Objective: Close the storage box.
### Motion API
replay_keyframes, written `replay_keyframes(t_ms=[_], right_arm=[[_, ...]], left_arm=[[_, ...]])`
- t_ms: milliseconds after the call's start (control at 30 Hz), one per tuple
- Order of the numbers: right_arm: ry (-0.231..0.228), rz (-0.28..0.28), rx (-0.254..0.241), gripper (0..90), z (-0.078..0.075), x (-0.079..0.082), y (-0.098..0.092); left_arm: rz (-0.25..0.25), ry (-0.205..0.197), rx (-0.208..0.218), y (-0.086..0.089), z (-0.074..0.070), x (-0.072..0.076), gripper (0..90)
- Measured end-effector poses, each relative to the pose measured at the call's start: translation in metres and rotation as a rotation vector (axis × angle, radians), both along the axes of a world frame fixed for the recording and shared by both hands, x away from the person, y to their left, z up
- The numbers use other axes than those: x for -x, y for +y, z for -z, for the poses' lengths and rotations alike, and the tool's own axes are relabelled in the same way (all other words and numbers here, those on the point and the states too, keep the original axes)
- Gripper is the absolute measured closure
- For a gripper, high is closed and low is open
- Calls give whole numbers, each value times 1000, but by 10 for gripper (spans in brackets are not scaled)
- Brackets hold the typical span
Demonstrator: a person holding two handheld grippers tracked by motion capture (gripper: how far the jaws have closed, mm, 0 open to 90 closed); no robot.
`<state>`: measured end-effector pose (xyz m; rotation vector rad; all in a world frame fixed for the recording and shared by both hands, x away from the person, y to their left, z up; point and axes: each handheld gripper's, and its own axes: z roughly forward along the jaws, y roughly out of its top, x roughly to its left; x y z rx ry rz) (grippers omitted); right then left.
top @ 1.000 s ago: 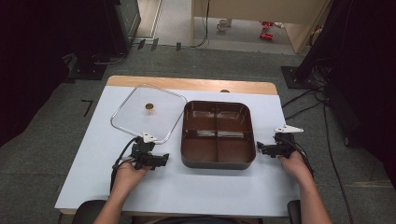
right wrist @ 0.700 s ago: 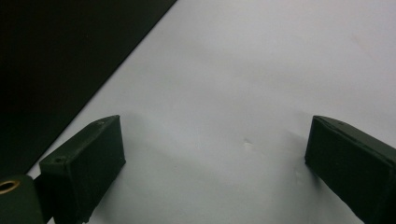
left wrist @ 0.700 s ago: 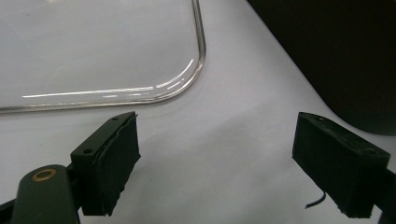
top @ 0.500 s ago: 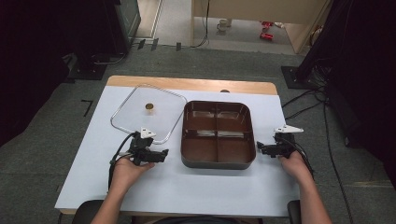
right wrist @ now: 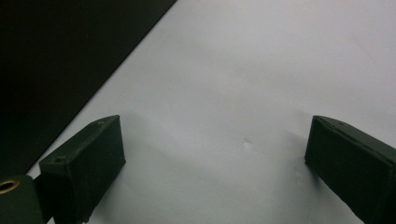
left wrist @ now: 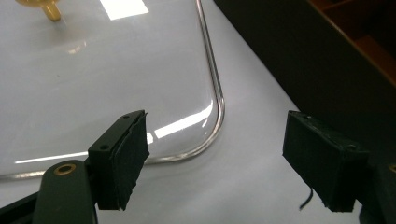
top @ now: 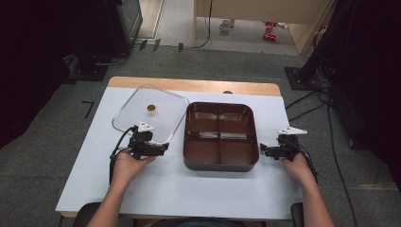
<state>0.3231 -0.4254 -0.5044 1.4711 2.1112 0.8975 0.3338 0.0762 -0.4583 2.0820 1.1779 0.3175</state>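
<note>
On the white table [top: 156, 189], a brown pot [top: 221, 136] with four compartments sits near the middle, its inside bare as far as the high view shows. Just left of it lies a clear glass lid [top: 150, 115] with a metal rim and a small gold knob [top: 151, 108], flat on the table, its right edge close beside the pot's left wall; touching or not, cannot tell.

Left gripper [top: 161, 149] is held in the left hand [top: 126, 163] at the lid's near right corner, jaws pointing right toward the pot. Left gripper view: jaws spread wide, nothing between them, the lid [left wrist: 93, 70] and its rounded rim corner [left wrist: 212, 135] ahead of the gap, knob [left wrist: 46, 7] at top left, dark pot wall [left wrist: 303, 65] on the right.

Right gripper [top: 265, 151] is held in the right hand [top: 298, 165] just right of the pot's near right corner, jaws pointing left at it, apart from the wall. Right gripper view: jaws wide apart, empty, over bare white table [right wrist: 243, 93], pot's dark side [right wrist: 60, 56] at upper left.

Cables trail from both grippers toward the person.
</note>
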Motion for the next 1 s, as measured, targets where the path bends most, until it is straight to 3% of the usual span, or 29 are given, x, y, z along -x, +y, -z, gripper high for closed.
replay_keyframes(t_ms=[133, 633, 1000], right_arm=[[0, 0, 0, 42, 0, 0, 0], [1, 0, -1, 41, 0, 0, 0], [2, -1, -5, 39, 0, -1, 0]], left_arm=[[-5, -7, -17, 1, -2, -5, 223], [-31, -36, 7, 6, -14, -29, 271], [-47, -61, -14, 12, -9, -56, 277]])
